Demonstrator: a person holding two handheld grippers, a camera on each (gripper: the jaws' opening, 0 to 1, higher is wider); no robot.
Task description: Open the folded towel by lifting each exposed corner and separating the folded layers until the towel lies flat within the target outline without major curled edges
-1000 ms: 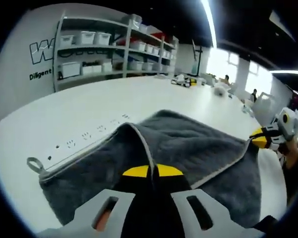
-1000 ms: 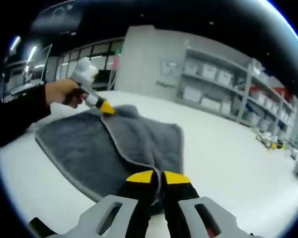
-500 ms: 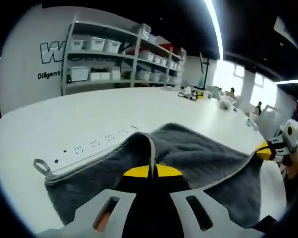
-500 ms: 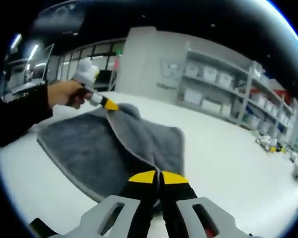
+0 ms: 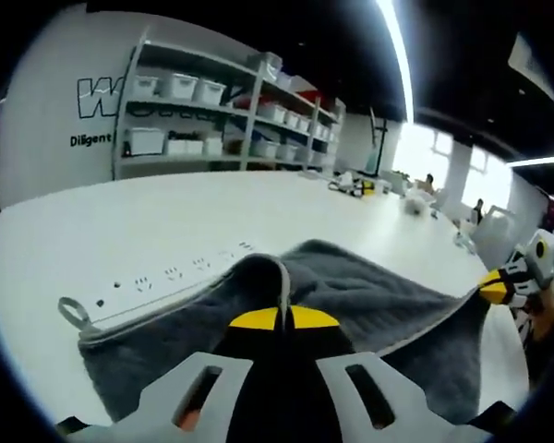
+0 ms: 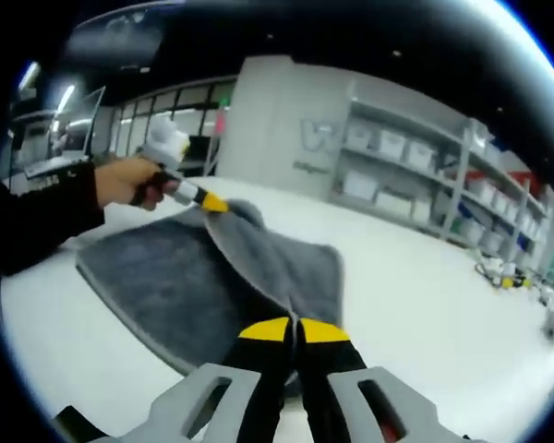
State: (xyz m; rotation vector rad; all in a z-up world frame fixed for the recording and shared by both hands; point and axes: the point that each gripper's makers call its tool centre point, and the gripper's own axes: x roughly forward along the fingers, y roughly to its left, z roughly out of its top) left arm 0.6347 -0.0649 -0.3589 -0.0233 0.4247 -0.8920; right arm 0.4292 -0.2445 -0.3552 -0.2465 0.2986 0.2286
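Both tools apparently pinch towel edge

The white table carries a grey towel and apparently built-in sockets.

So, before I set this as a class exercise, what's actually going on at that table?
A person is unfolding a grey towel on a white table with two handheld grippers. The left gripper is shut on one corner of the top layer, and the right gripper is shut on another, with both corners lifted off the layer beneath. The towel is not yet flat; the raised layer hangs between the two grippers. A power strip lies beside the towel.
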